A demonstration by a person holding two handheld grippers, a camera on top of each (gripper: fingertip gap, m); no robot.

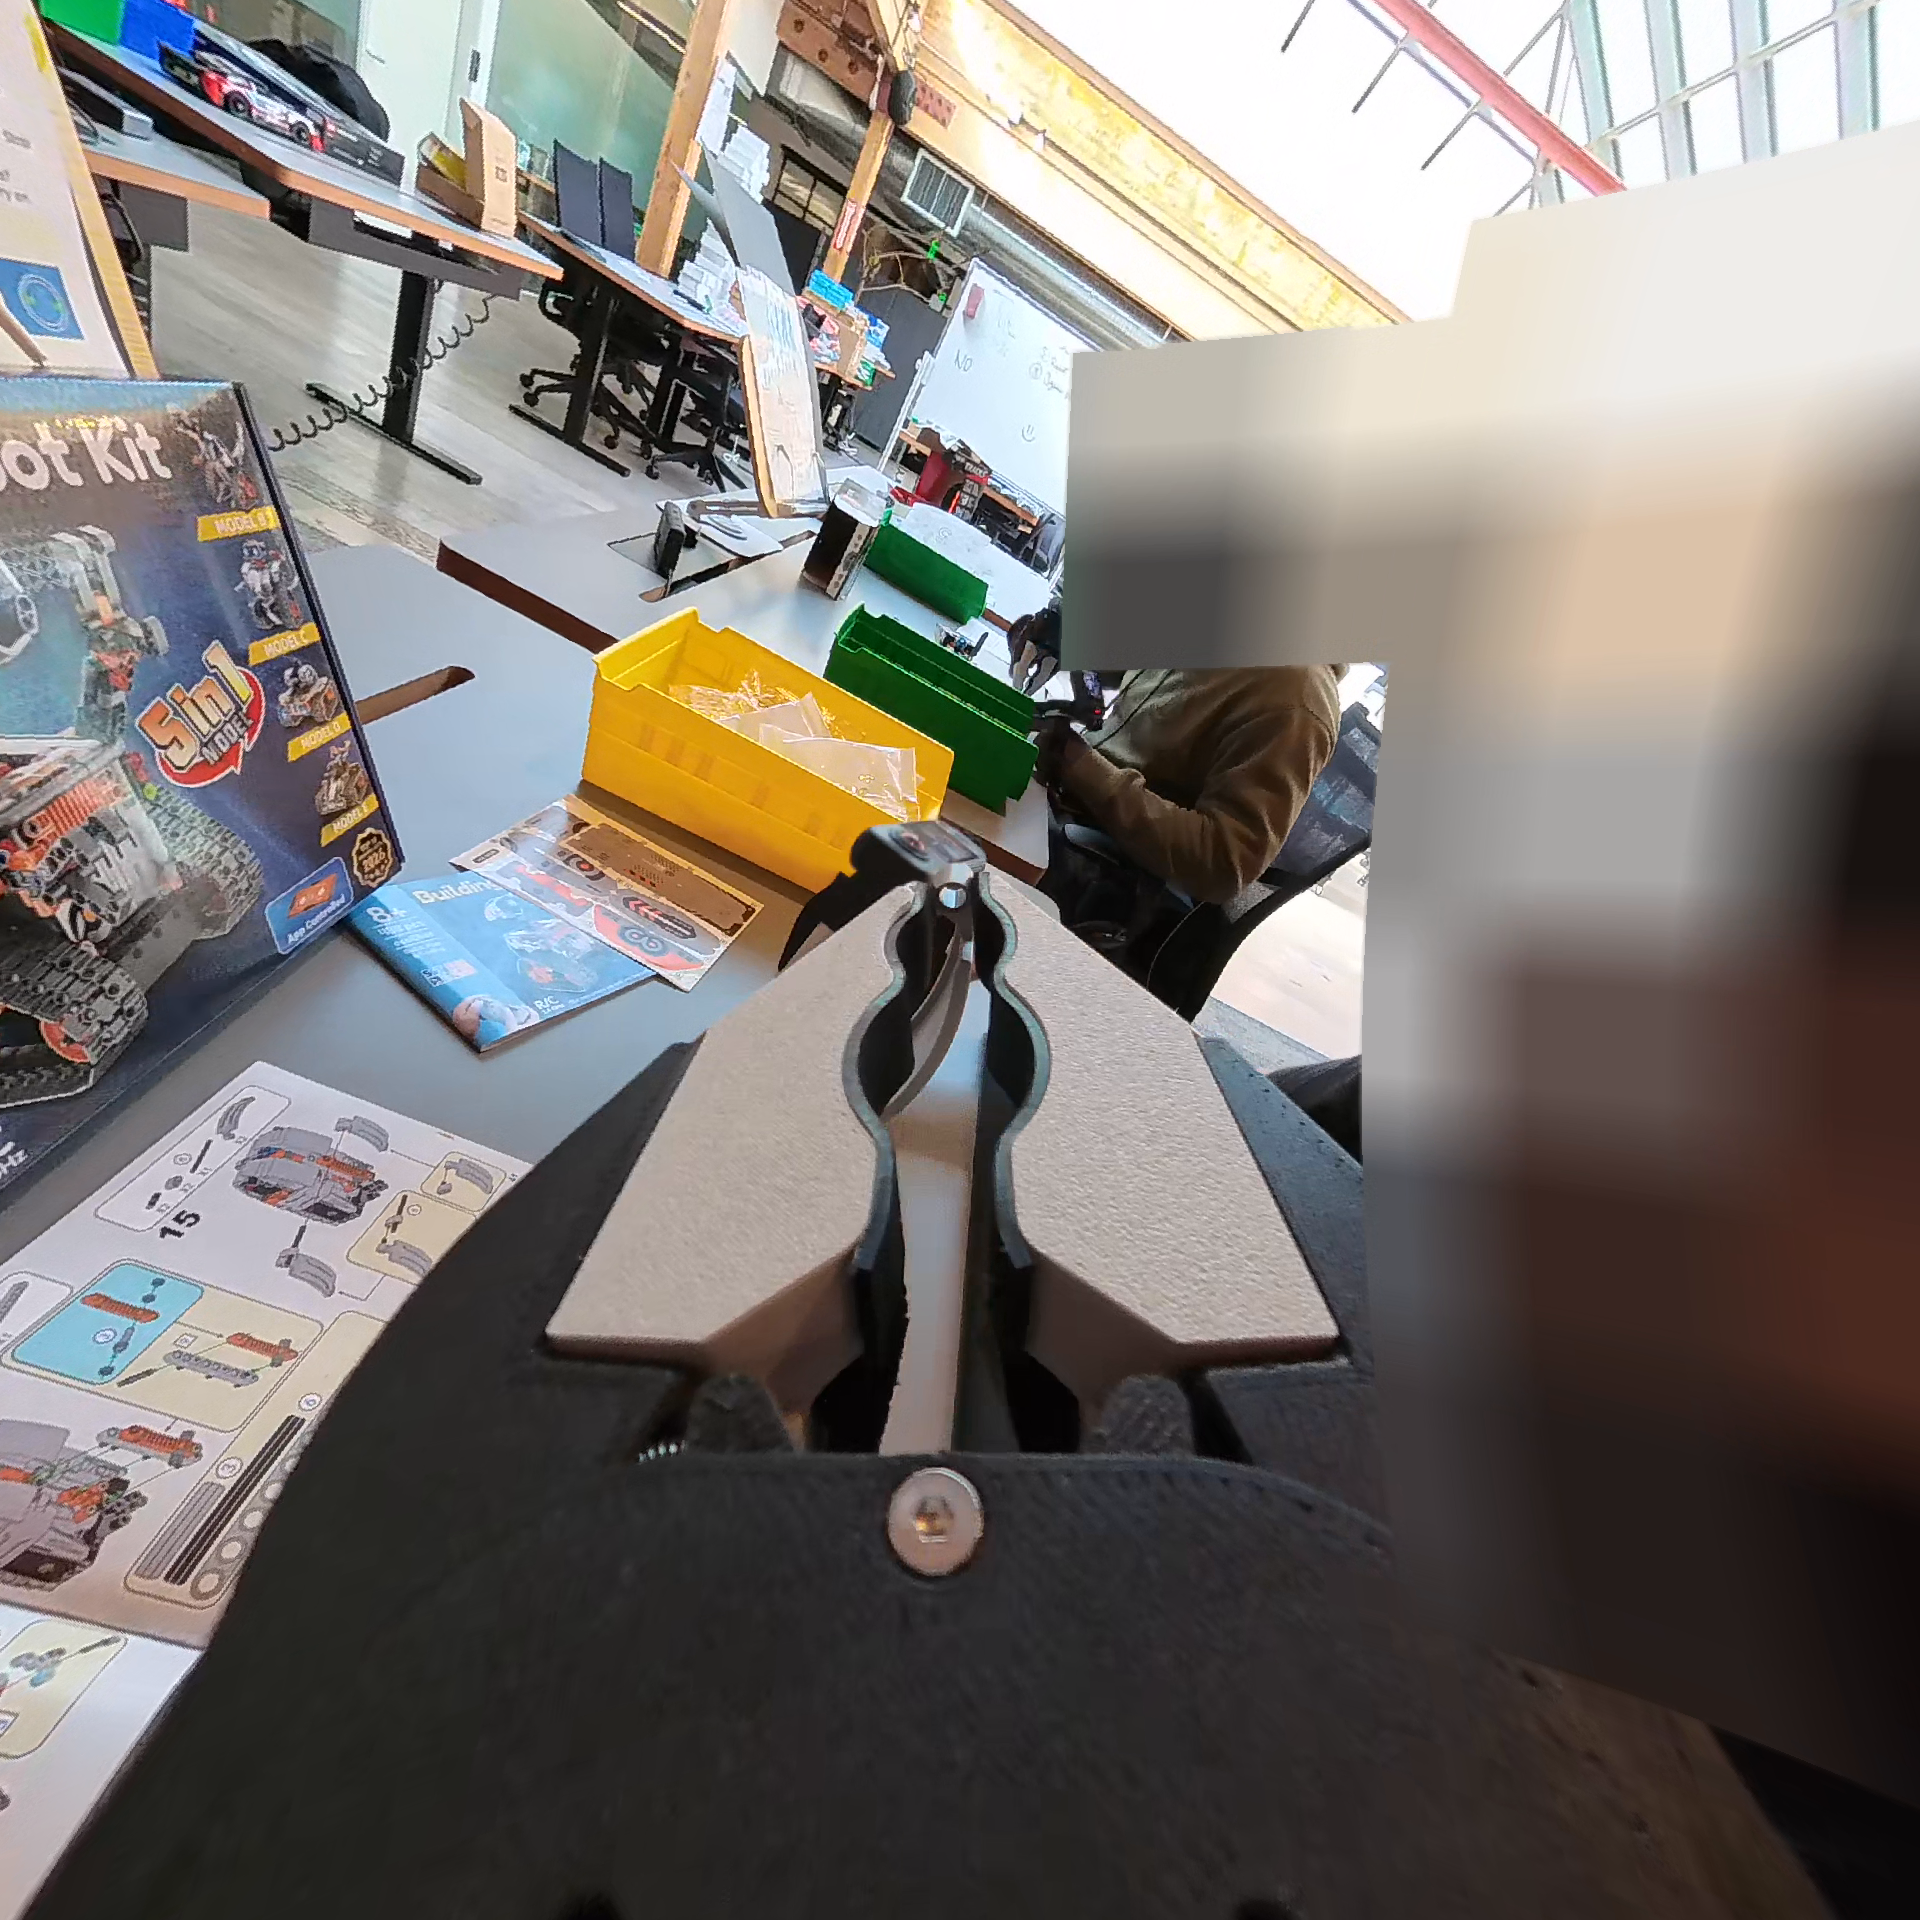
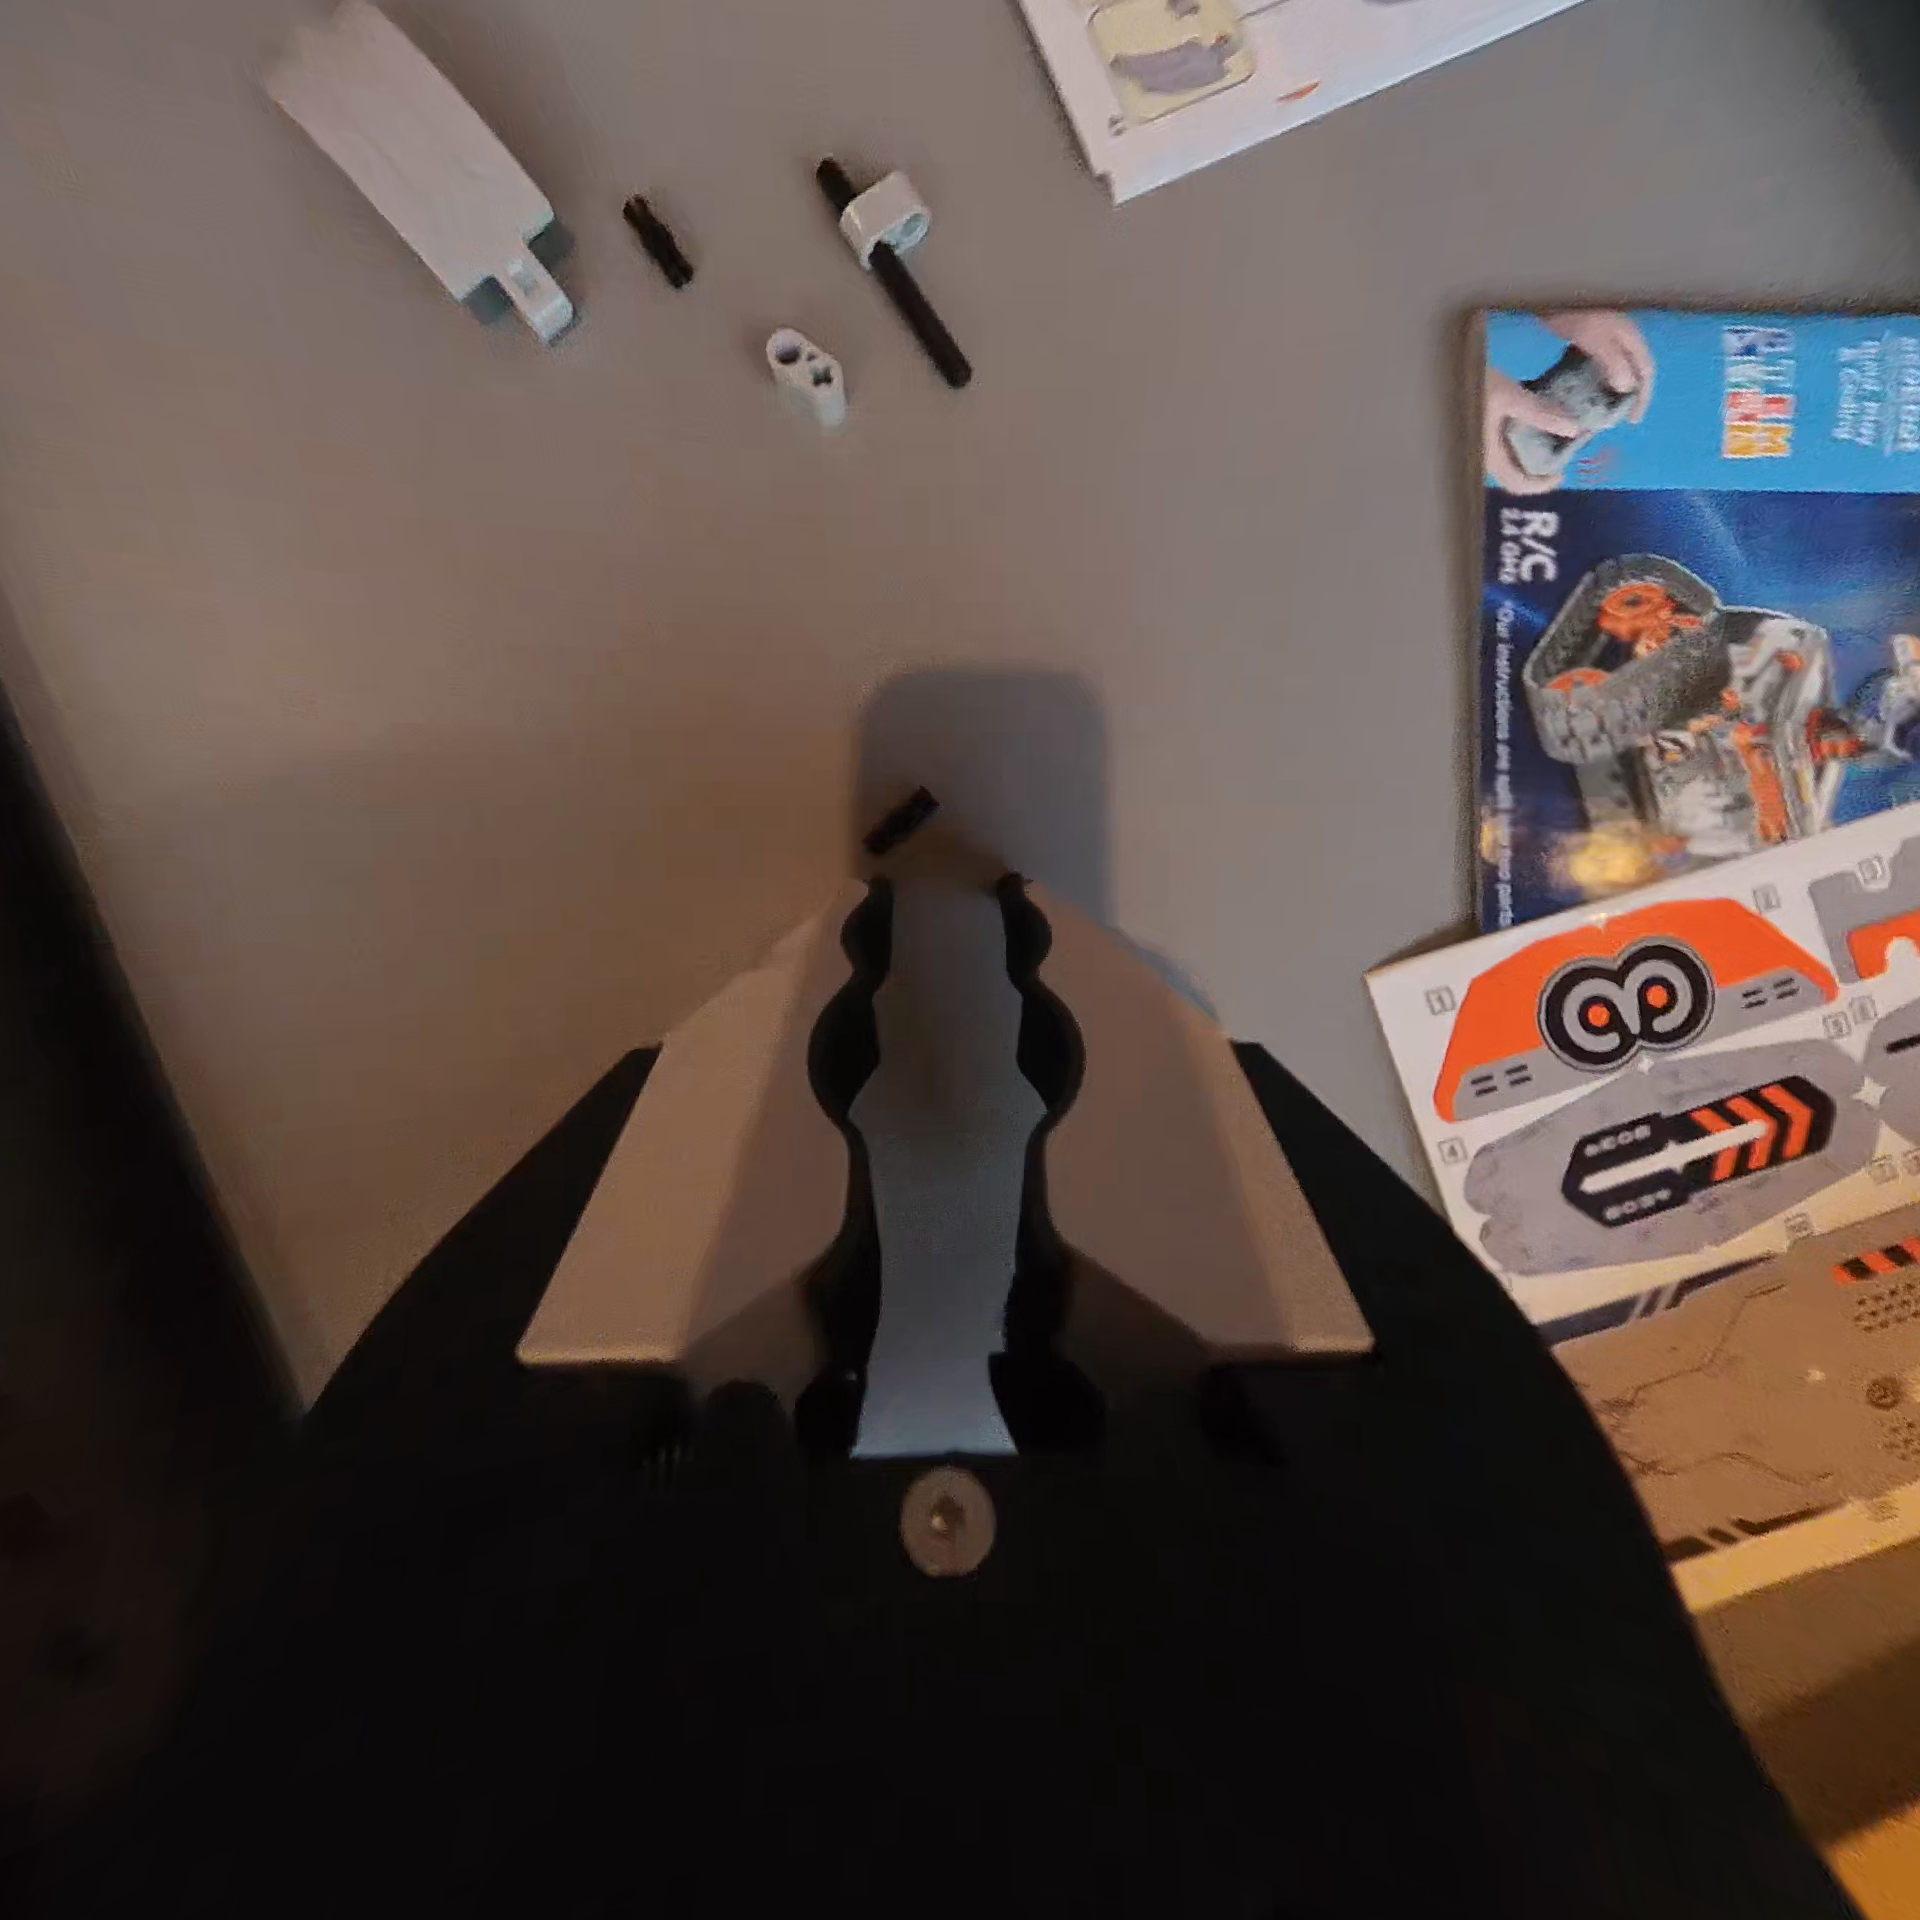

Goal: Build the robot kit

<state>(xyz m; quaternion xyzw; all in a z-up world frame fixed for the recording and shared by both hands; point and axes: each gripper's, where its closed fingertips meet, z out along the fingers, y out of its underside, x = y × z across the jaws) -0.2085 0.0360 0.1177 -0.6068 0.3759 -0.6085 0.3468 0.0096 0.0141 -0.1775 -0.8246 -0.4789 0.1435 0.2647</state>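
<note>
In the left wrist view my left gripper (image 1: 948, 896) is shut on a small part: a thin curved grey piece (image 1: 940, 1003) runs between the fingers and a black block (image 1: 914, 850) sticks out past the tips. It is held above the grey table (image 1: 468, 748). In the right wrist view my right gripper (image 2: 943, 885) points down at the table (image 2: 520, 623), open and empty. A short black pin (image 2: 902, 819) lies just beyond its left fingertip (image 2: 878, 894). Farther off lie a curved grey panel (image 2: 416, 156), another black pin (image 2: 658, 241), a black axle (image 2: 920, 317) through a grey connector (image 2: 885, 213), and a loose grey connector (image 2: 808, 376).
A kit box (image 1: 156, 727) stands at the left, with a booklet (image 1: 499, 956), a sticker sheet (image 1: 613, 894) and an open manual (image 1: 208, 1299). A yellow bin (image 1: 758, 748) of bags and green bins (image 1: 935, 696) stand behind. A seated person's sleeve (image 1: 1195, 769) is at the right. The booklet (image 2: 1704, 613) and sticker sheet (image 2: 1662, 1112) lie right of my right gripper. The left gripper's tips are roughly 35 cm from the right gripper's. My right tips are roughly 10 cm from the loose grey connector (image 2: 808, 376). The left gripper is farther from the black axle (image 2: 920, 317), some 30 cm, than the right, some 11 cm. From my right tips it is roughly 12 cm to the black pin (image 2: 658, 241); from my left, 30 cm.
</note>
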